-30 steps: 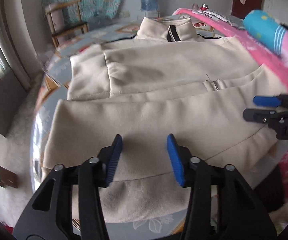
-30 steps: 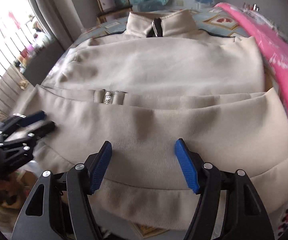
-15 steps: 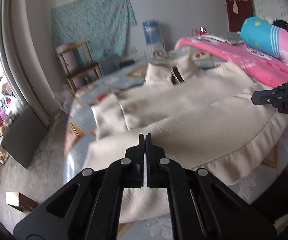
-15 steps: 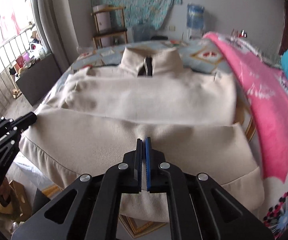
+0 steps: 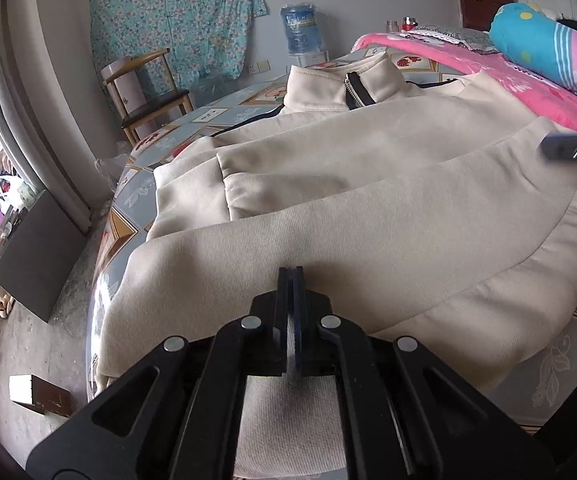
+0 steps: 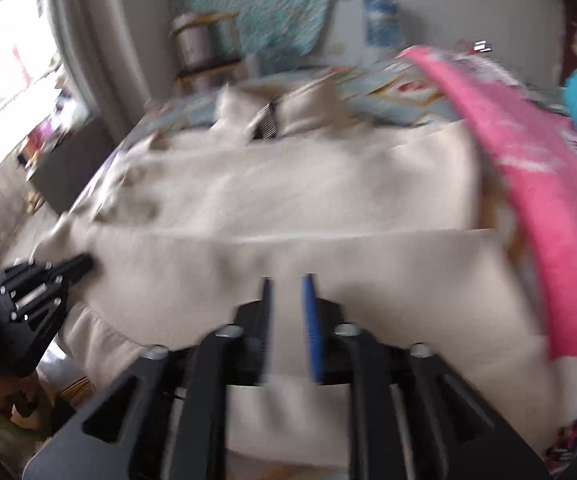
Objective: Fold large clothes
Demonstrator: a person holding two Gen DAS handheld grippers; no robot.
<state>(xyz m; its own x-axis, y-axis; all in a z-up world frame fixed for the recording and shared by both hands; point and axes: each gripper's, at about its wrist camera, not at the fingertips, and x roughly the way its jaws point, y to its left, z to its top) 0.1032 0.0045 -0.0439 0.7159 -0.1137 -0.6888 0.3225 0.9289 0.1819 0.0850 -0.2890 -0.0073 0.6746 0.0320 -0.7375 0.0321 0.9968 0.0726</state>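
Pink floral blanket [image 5: 500,80] and blue-and-pink striped pillow [image 5: 548,52] crowd the bed's right edge; wooden chair [image 5: 148,92] and blue water jug [image 5: 302,28] sit beyond the far edge. Cream zip-collar fleece jacket [image 5: 348,184] lies flat on the patterned bedsheet [image 5: 208,116], hem at the near edge. Left gripper [image 5: 291,280] clamped on the hem fold. Right gripper [image 6: 286,292]: fingers slightly apart, fabric between them, view blurred.

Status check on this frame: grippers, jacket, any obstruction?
Left gripper shut on the beige jacket hem. Right gripper slightly parted, fabric between, view blurred. Pink blanket borders the jacket's right side.
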